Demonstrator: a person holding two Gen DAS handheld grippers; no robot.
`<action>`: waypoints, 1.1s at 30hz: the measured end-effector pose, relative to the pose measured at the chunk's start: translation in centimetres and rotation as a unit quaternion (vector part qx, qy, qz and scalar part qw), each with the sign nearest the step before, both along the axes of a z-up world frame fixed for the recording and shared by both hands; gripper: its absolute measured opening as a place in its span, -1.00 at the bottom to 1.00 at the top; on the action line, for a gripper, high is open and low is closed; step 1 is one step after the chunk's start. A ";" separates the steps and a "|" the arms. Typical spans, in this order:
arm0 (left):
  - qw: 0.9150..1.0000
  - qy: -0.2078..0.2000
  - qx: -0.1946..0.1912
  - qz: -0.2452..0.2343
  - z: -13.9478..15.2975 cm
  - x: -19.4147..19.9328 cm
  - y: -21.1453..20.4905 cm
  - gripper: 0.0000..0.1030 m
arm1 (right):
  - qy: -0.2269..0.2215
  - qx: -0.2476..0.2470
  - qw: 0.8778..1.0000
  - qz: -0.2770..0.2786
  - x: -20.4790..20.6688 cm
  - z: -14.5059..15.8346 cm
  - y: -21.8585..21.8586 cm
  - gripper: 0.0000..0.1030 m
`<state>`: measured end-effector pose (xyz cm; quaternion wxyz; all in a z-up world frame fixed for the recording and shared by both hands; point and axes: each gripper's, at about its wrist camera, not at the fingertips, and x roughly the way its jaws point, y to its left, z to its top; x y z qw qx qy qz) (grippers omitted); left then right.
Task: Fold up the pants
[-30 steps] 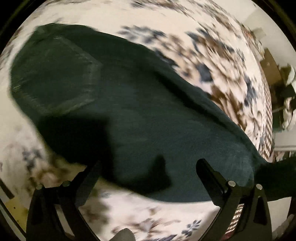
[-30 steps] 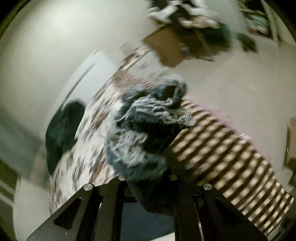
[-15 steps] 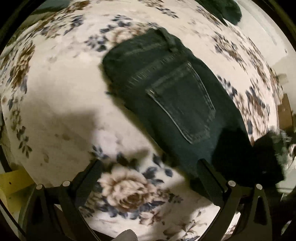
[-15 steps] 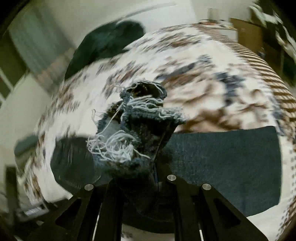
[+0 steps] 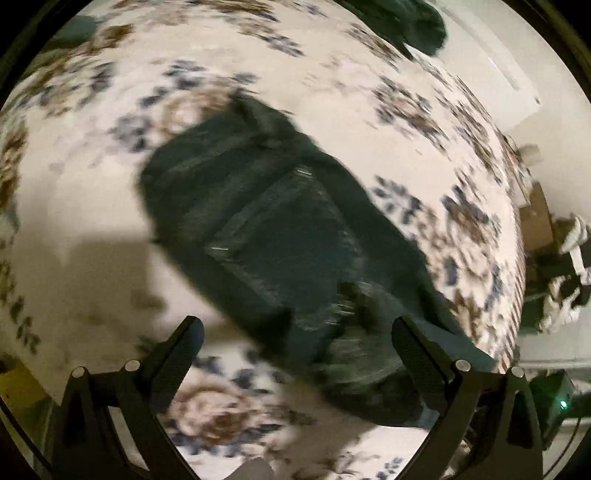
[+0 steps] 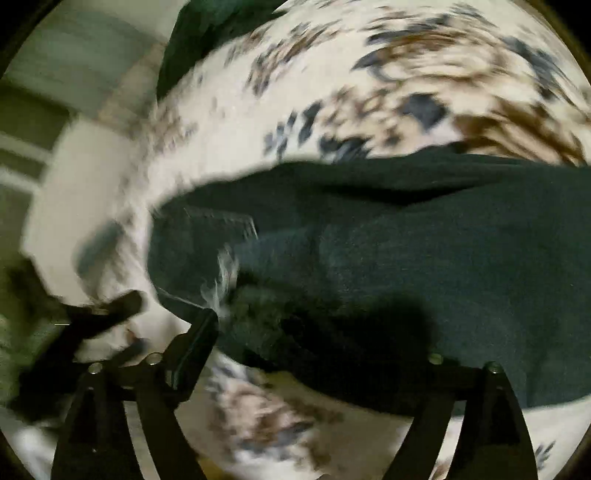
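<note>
Dark denim pants (image 5: 280, 229) lie on the floral bedspread (image 5: 92, 229) with a back pocket facing up. The leg is folded over them, and its frayed hem (image 6: 221, 280) rests near the pocket. My right gripper (image 6: 314, 332) hovers just over that hem with its jaws opening wide. The hem lies loose between them by the left finger (image 6: 199, 332), and no pad presses on it. My left gripper (image 5: 295, 332) is open over the near edge of the pants (image 6: 443, 258) with nothing gripped. Both views are blurred.
A dark green cloth (image 5: 417, 22) lies at the far edge of the bed and also shows as a green cloth (image 6: 207, 33) in the right wrist view. Cluttered furniture (image 5: 554, 258) stands beyond the bed's right edge. A dark shape (image 6: 103, 310) juts in at left.
My right gripper swung down from the air with the frayed hem, laid it on the pants and opened. The left gripper's view shifted along the pants to the pocket and waist.
</note>
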<state>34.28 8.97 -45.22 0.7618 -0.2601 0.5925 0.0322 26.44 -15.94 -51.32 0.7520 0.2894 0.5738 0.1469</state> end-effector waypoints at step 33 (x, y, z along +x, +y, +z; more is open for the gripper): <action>0.990 0.094 -0.094 -0.043 -7.3 2.0 -3.3 -0.13 | 0.067 -0.117 0.978 -0.158 -3.7 -1.5 -14.1 0.71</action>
